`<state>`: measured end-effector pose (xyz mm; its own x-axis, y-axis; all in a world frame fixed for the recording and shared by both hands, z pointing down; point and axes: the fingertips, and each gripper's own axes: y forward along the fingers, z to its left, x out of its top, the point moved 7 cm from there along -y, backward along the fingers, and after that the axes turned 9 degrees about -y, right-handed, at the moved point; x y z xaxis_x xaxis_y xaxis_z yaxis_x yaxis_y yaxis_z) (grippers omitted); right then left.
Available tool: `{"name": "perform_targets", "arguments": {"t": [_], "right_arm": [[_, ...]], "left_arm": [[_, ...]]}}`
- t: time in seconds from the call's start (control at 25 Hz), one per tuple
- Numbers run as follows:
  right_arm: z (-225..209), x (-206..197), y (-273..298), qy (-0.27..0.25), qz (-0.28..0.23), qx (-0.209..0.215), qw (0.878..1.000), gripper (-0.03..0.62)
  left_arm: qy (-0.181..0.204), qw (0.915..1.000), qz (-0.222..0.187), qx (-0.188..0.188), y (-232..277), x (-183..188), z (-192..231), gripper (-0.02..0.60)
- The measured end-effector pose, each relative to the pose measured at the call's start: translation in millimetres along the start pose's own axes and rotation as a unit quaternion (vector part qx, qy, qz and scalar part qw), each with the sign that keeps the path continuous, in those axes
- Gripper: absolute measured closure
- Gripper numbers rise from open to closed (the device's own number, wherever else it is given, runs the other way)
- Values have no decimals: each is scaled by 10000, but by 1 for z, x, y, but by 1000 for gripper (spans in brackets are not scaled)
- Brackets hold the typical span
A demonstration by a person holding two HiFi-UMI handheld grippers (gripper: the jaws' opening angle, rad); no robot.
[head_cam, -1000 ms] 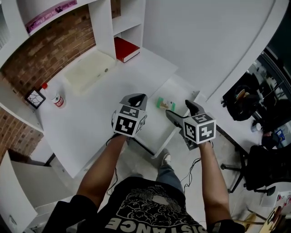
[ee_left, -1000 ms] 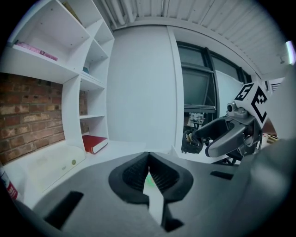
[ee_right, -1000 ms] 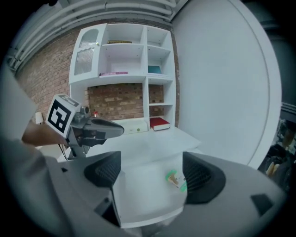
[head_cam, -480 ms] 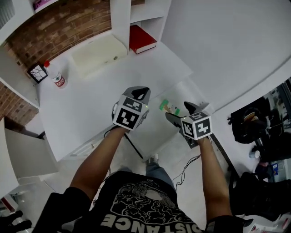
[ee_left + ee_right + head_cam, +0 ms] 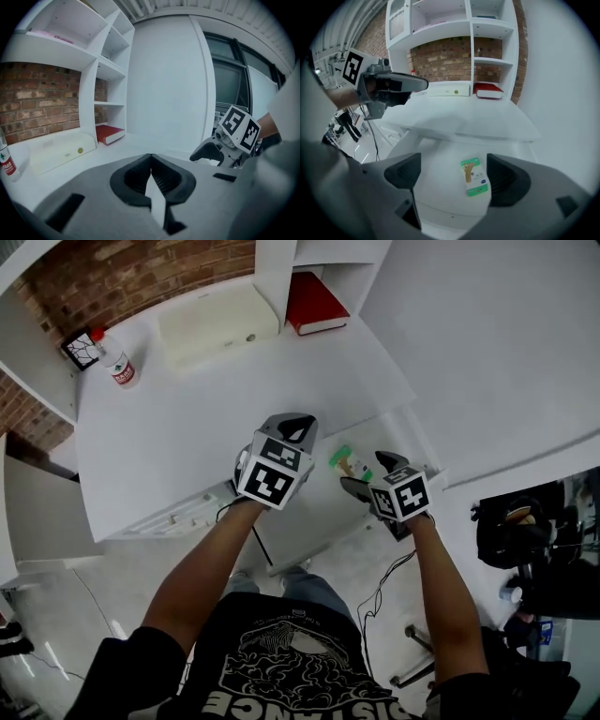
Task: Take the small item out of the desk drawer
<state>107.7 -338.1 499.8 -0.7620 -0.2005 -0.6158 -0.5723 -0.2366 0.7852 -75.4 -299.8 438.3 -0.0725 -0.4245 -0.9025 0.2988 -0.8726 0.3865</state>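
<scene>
A small green and white packet (image 5: 348, 461) (image 5: 474, 177) lies flat in the open white drawer (image 5: 314, 498) (image 5: 436, 187) under the desk's front edge. My right gripper (image 5: 369, 474) (image 5: 454, 176) hovers just above the drawer. It is open, and in the right gripper view the packet shows between its jaws, nearer the right pad, with no contact. My left gripper (image 5: 292, 424) (image 5: 151, 161) is held over the desk edge to the left of the drawer. It is shut on nothing.
On the white desk top (image 5: 187, 418) stand a long cream box (image 5: 217, 324) (image 5: 56, 152), a red book (image 5: 317, 303) (image 5: 110, 133) in the shelf nook and a small bottle (image 5: 116, 365) at the back left. A white wall runs along the right.
The head view has swung, so the desk sits higher and more upright in frame. Both grippers keep about the same places over the desk edge and drawer. The packet has not moved.
</scene>
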Motion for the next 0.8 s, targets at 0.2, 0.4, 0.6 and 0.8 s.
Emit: {"name": "perform_targets", "arguments": {"t": [0.2,0.4,0.6,0.8], "right_arm": [[-16,-7,19,-129,232,257,9993,152],[-29,-19,44,-313,537,513,9967,148],[-38,-35,70,-479,840,764,9924,146],[-48,-49,96,-537,1052,974,9882,143]], "left_arm": [[-147,9996,-143,192,13,-7,7,574],[-174,9990,-149,380,22,-10,14,574],[-333,9978,-185,543,33,-22,18,574],[-515,9960,-121,716,41,-33,22,574]]}}
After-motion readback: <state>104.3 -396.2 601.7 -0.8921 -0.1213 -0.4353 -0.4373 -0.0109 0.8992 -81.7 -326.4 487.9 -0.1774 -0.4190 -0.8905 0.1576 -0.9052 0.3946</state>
